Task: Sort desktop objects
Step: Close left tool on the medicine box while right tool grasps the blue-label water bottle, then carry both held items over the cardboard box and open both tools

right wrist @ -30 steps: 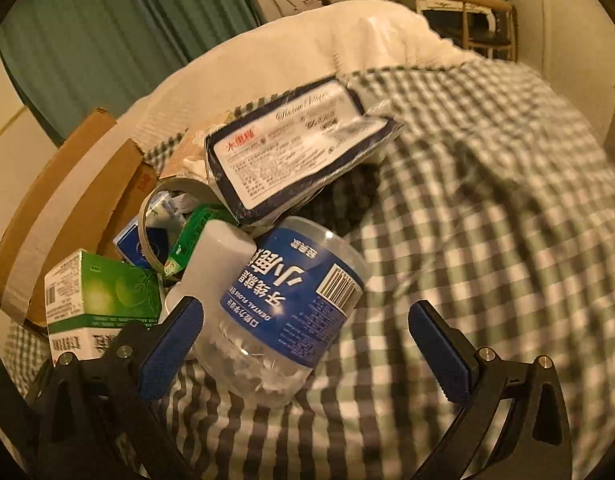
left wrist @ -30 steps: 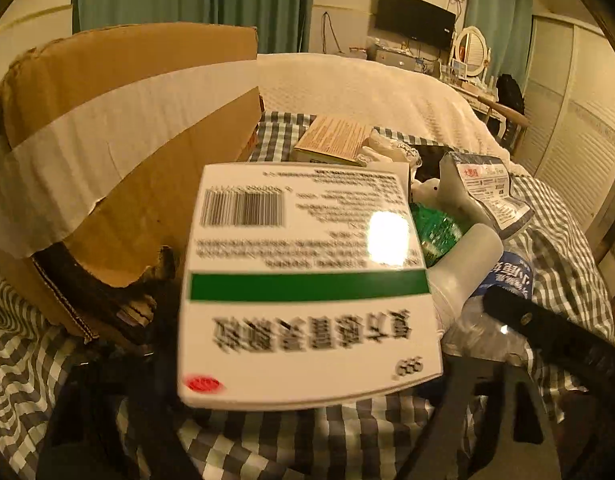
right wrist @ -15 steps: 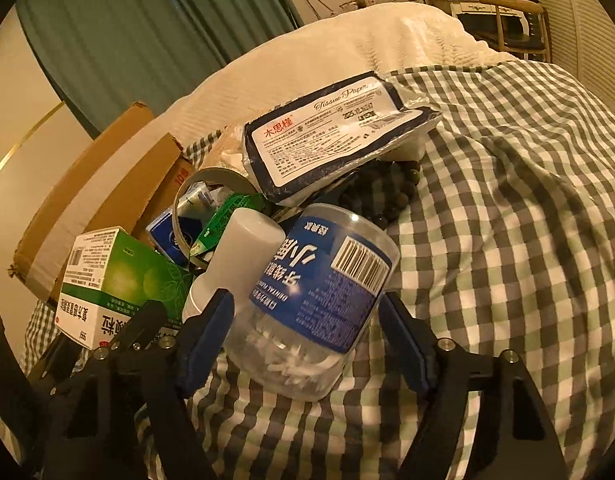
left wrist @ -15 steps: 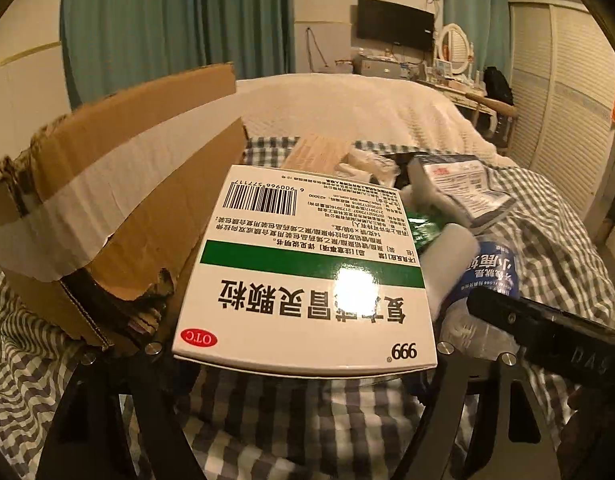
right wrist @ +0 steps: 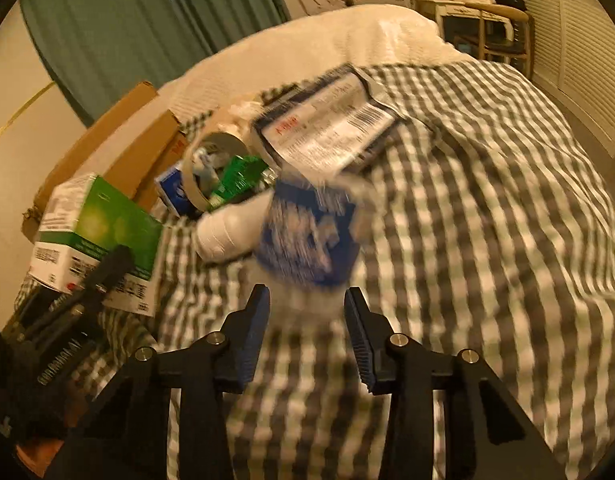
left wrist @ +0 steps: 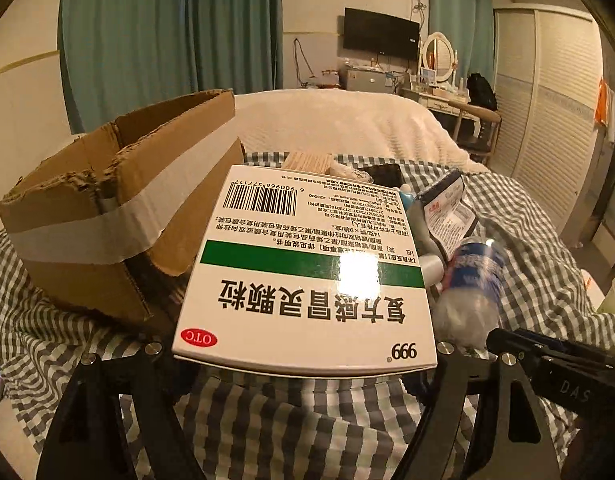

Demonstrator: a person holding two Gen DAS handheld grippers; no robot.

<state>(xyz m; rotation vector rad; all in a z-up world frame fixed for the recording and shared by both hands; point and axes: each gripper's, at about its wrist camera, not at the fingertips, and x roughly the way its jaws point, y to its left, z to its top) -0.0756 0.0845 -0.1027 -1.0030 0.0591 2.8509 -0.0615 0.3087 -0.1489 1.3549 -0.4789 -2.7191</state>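
My left gripper (left wrist: pixel 303 354) is shut on a white and green medicine box (left wrist: pixel 307 272) and holds it above the checked cloth, beside an open cardboard box (left wrist: pixel 119 208). The medicine box also shows in the right wrist view (right wrist: pixel 95 236). My right gripper (right wrist: pixel 306 312) has closed on the bottom end of a clear toothpick jar with a blue label (right wrist: pixel 307 240), which is blurred by motion. The jar shows in the left wrist view (left wrist: pixel 471 288) too.
A pile lies behind the jar: a tissue pack (right wrist: pixel 327 132), a tape roll (right wrist: pixel 211 160), a green circuit board (right wrist: pixel 239 176), a white bottle (right wrist: pixel 227 228). The cardboard box (right wrist: pixel 119 148) stands at left. The checked cloth (right wrist: pixel 487 240) covers the bed.
My right gripper's jaws have closed in from wide open onto the jar, and the jar has tilted. My left gripper has lifted the medicine box higher beside the cardboard box.
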